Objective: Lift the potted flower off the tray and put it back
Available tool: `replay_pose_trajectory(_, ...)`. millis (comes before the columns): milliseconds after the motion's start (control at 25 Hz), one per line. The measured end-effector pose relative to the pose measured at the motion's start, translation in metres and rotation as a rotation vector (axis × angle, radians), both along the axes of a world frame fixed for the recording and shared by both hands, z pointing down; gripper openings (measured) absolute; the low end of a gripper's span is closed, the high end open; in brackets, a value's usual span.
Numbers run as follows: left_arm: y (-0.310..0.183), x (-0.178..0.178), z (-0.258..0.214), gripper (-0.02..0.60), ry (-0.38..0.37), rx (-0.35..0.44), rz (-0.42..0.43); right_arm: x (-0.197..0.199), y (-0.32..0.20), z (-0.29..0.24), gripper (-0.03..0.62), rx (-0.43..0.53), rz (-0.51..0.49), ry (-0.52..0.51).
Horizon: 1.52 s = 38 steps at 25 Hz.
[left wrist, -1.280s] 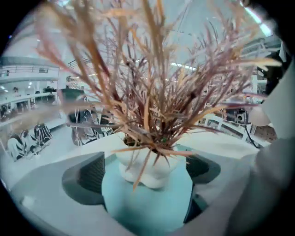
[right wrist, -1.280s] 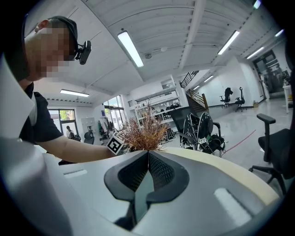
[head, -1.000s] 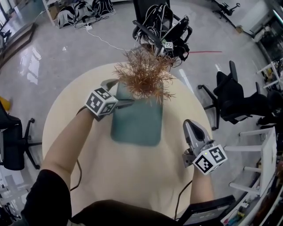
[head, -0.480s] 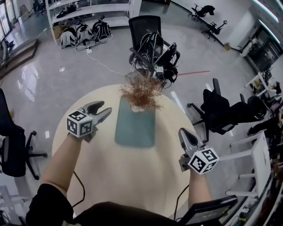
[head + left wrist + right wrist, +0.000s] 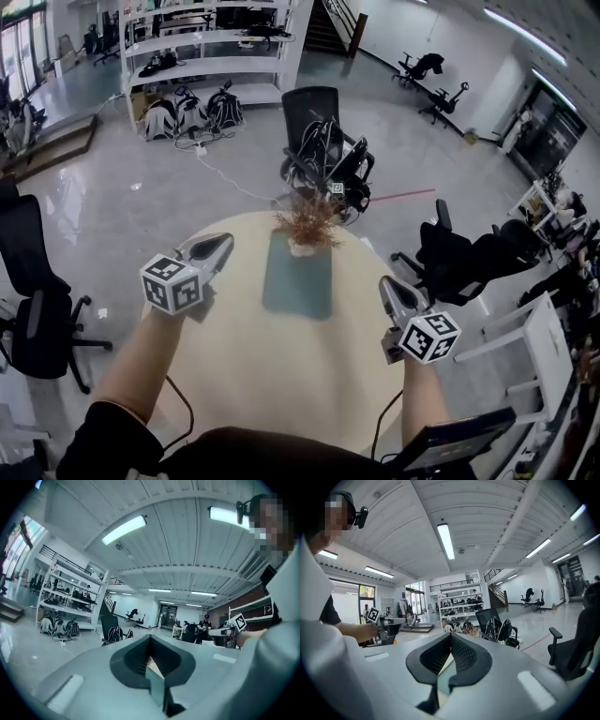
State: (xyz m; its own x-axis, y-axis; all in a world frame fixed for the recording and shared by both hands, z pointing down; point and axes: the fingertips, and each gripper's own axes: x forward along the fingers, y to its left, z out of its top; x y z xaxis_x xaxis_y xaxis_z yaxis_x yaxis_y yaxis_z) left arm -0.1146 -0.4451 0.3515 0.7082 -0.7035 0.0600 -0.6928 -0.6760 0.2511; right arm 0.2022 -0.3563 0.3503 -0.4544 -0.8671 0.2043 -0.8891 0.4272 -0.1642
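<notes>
The potted flower (image 5: 307,225), a rust-brown dried tuft in a small white pot, stands at the far end of the teal tray (image 5: 298,281) on the round beige table (image 5: 281,375). My left gripper (image 5: 223,245) hovers left of the tray, well apart from the pot. Its jaws have just been closing and now meet with nothing between them (image 5: 150,639). My right gripper (image 5: 391,289) hangs to the right of the tray, also shut and empty (image 5: 451,637). Neither gripper touches the pot or the tray.
A black office chair (image 5: 323,141) draped with cables stands just behind the table. More black chairs sit at the right (image 5: 459,258) and left (image 5: 33,314). White shelves (image 5: 197,42) with bags line the back. A white rack (image 5: 548,347) is at the right.
The left gripper, open beside the flower a second ago, has drawn back to the left, risen and shut empty. The right gripper has risen too. The table now looks smaller and farther away.
</notes>
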Motion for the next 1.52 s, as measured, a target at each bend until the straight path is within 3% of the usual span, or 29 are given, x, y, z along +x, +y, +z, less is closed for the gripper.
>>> replay_pose_trajectory(400, 0.118, -0.059, -0.098, -0.005, 0.024, 0.085, 0.026, -0.063, 0.083, -0.075, 0.014, 0.059, -0.002, 0.045)
replay_pose_trajectory(680, 0.191, -0.081, -0.134, -0.005, 0.024, 0.119, 0.086, -0.097, 0.149, -0.106, 0.014, 0.085, 0.007, 0.024)
replay_pose_trajectory(920, 0.246, -0.062, -0.143, -0.005, -0.003, 0.136, 0.118, -0.106, 0.201, -0.122, 0.014, 0.099, -0.051, -0.04)
replay_pose_trajectory(1280, 0.325, 0.004, -0.136, -0.003, 0.074, 0.121, 0.067, -0.072, 0.26, -0.123, 0.014, 0.072, -0.217, -0.069)
replay_pose_trajectory(1520, 0.345, 0.042, -0.13, -0.003, 0.097, 0.099, 0.093, -0.052, 0.273, -0.119, 0.013, 0.08, -0.26, -0.101)
